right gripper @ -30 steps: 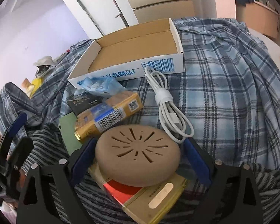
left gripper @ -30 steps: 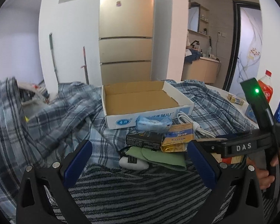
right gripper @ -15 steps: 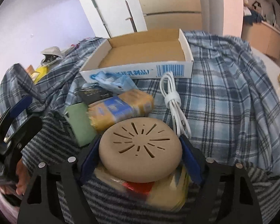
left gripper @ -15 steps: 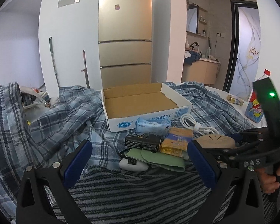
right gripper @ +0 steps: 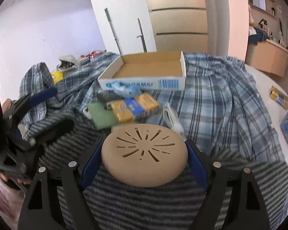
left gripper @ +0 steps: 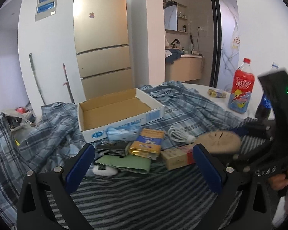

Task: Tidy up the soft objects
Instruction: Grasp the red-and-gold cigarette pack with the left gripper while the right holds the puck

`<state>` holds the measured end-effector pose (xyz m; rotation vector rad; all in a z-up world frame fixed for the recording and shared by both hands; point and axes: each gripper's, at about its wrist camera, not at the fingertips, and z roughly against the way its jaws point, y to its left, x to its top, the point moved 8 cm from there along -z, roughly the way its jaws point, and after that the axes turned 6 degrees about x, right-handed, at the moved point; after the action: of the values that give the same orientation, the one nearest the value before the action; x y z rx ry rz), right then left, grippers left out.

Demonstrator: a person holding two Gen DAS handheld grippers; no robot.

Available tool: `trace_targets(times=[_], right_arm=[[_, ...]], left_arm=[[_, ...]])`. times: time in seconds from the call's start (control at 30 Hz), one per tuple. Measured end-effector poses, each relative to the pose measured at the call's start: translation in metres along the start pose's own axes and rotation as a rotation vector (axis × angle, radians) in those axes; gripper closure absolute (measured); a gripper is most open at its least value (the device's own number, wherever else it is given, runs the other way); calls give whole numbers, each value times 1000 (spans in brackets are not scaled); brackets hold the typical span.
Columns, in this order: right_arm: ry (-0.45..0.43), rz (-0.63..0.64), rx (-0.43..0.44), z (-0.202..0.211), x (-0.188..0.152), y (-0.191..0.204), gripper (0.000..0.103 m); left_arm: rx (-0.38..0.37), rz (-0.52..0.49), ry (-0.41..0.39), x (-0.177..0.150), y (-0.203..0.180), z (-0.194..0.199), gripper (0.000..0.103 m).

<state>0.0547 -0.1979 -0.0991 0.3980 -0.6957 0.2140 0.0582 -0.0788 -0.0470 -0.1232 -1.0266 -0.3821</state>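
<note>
My right gripper (right gripper: pixel 144 164) is shut on a tan round disc (right gripper: pixel 144 153) with slits in its top. It holds the disc above the striped cloth (right gripper: pixel 144 201). Both blue pads touch the disc's sides, and the jaws are opening slightly. In the left wrist view the disc (left gripper: pixel 218 140) hangs at the right, just past a red and gold box (left gripper: pixel 178 157). My left gripper (left gripper: pixel 144 166) stands open over the striped cloth with nothing between its fingers. An open cardboard box (left gripper: pixel 124 124) sits behind the pile, empty inside.
On the plaid cloth (left gripper: pixel 182 103) lie a blue tissue pack (left gripper: pixel 122 133), a gold packet (left gripper: pixel 146 143), a black box (left gripper: pixel 111 147), a green pouch (left gripper: pixel 124 163) and a white cable (left gripper: pixel 178 134). A red bottle (left gripper: pixel 242 88) stands far right.
The right gripper's pads closed on the tan disc and lifted it off the red and gold box. Both grippers drew back and rolled a little.
</note>
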Motion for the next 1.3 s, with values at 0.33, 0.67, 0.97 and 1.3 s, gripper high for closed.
trace_targets(times=[0.33,0.67,0.97,1.3], right_arm=[[-173,-69,-170,56,-7,-36,21],[-356,-81,-466,98,3,-73,21],[-390,-84,-563,89,-3,-85,21],[-373,-76,-543,84,-7,-83,21]], left_arm=[[-90,11,76,0,-23,-10,0],[-79,19,229,-8,-64,-53,0],[-81,64,340,-22,-84,-85,0],[-67,52,396,-36,-89,-97,0]])
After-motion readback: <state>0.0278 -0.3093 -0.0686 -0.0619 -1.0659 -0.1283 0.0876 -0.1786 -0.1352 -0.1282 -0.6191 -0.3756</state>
